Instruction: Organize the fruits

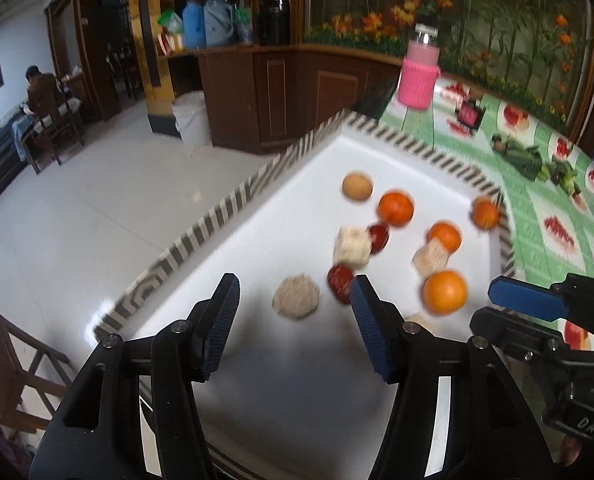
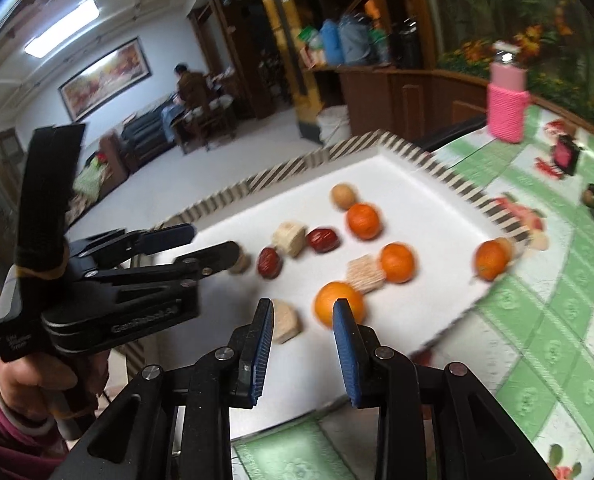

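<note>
A white tray with a striped rim (image 1: pixel 225 216) (image 2: pixel 449 172) holds several oranges, two red dates, pale square cakes, a round cake and a tan fruit. My left gripper (image 1: pixel 293 312) is open above the tray's near part, with the round beige cake (image 1: pixel 295 297) and a date (image 1: pixel 339 282) just beyond its tips. My right gripper (image 2: pixel 303 324) is open and empty, with the nearest orange (image 2: pixel 339 304) just past its right finger and a square cake (image 2: pixel 285 320) by its left finger. An orange (image 2: pixel 491 260) sits at the tray's right edge.
The tray sits at the corner of a table with a green patterned cloth (image 2: pixel 537 340). A pink-sleeved bottle (image 1: pixel 419 68) and a small pink box (image 1: pixel 471 114) stand at the back. The floor drops off to the left. The left gripper (image 2: pixel 185 244) shows in the right wrist view.
</note>
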The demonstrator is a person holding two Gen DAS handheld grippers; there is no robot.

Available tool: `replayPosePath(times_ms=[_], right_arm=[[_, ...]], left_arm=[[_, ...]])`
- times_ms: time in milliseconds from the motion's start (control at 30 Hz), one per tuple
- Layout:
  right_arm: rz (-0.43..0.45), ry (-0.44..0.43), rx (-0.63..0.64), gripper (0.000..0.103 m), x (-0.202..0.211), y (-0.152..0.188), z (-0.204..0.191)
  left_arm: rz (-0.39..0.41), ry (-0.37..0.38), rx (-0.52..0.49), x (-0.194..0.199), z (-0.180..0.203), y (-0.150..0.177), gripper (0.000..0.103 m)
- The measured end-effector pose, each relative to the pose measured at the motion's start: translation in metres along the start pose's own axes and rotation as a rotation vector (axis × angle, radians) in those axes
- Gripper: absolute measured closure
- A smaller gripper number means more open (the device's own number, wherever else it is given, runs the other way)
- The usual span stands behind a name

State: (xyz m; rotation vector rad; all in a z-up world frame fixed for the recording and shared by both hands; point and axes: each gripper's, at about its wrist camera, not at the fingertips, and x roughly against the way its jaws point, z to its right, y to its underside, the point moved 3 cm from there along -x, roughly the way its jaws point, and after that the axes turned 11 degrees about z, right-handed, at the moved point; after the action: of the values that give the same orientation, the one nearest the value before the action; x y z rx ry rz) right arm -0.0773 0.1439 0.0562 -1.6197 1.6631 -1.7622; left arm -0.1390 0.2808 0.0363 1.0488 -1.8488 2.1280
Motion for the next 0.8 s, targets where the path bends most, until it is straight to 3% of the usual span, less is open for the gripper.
replayPosePath(times_ms=[133,367,800], right_arm=[[0.034,0.031,-0.022,0.074,0.011,-0.004,0.006],[0.050,0.049,-0.049,0.074,0.023,-0.001,0.014],[0.067,0.050,-0.066,0.074,0.033,0.000,0.024]], left_arm=[[0.086,-0.009,-0.002,0.014,0.010,-0.010,0.045],[0.148,-0.010,-0.039,0.029,0.029,-0.016,0.045],[0.161,0.012,-0.069,0.034,0.046,-0.018,0.045]])
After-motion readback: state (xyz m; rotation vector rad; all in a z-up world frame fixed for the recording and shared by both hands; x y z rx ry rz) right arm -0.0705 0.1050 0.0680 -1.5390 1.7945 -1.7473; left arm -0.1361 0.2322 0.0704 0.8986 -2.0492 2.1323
